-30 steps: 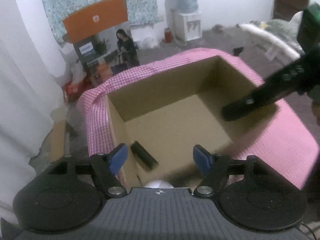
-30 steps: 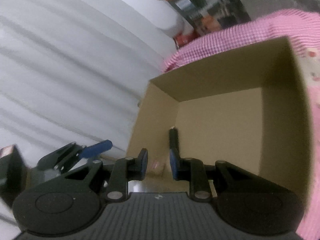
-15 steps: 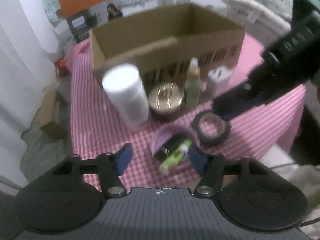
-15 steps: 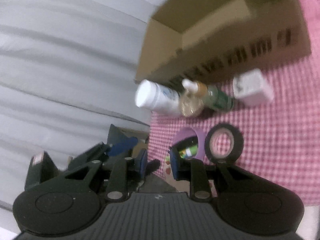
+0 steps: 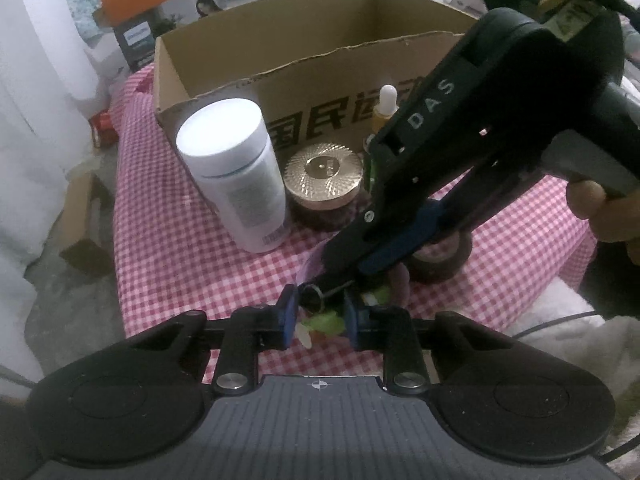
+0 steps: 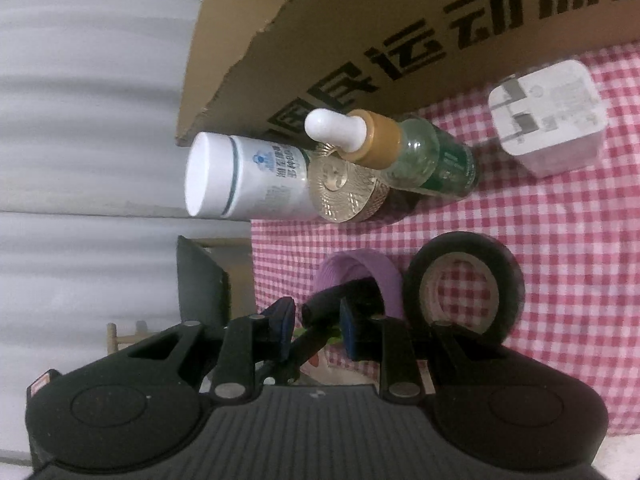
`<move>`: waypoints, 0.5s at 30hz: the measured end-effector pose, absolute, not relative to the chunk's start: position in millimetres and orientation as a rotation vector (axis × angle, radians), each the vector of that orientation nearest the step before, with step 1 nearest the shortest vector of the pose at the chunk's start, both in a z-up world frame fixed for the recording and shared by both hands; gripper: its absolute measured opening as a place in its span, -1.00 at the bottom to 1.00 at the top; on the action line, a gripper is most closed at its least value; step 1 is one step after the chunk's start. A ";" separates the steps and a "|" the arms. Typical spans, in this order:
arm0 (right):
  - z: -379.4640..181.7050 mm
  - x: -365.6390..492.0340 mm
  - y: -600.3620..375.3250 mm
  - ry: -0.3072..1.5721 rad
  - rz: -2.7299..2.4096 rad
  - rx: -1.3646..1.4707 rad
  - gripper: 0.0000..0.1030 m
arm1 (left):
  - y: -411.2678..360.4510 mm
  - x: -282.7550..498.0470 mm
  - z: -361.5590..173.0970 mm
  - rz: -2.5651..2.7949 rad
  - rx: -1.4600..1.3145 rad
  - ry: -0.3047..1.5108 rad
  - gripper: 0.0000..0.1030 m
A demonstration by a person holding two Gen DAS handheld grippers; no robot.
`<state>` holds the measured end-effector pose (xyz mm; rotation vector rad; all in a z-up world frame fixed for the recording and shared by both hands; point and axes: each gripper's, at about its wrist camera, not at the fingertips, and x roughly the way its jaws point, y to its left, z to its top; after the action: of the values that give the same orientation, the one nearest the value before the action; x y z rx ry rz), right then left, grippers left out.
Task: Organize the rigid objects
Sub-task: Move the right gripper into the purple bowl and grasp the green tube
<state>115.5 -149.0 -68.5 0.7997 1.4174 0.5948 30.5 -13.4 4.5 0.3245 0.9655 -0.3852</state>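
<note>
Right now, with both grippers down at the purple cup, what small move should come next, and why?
Probably let the left gripper finish closing before lifting. Its jaws are closing with the small green and black item between them, at the mouth of the tipped purple cup. The shut right gripper crowds the same spot, so a firm hold seems wise first.
</note>
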 end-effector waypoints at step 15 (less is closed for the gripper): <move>-61.4 109.3 -151.5 1.455 0.546 0.816 -0.47 | -8.7 35.0 5.9 -0.403 0.294 0.994 -0.43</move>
<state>109.3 -151.5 -61.4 0.8160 1.4549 0.5456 35.0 -8.7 5.9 0.2942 0.9939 -0.4029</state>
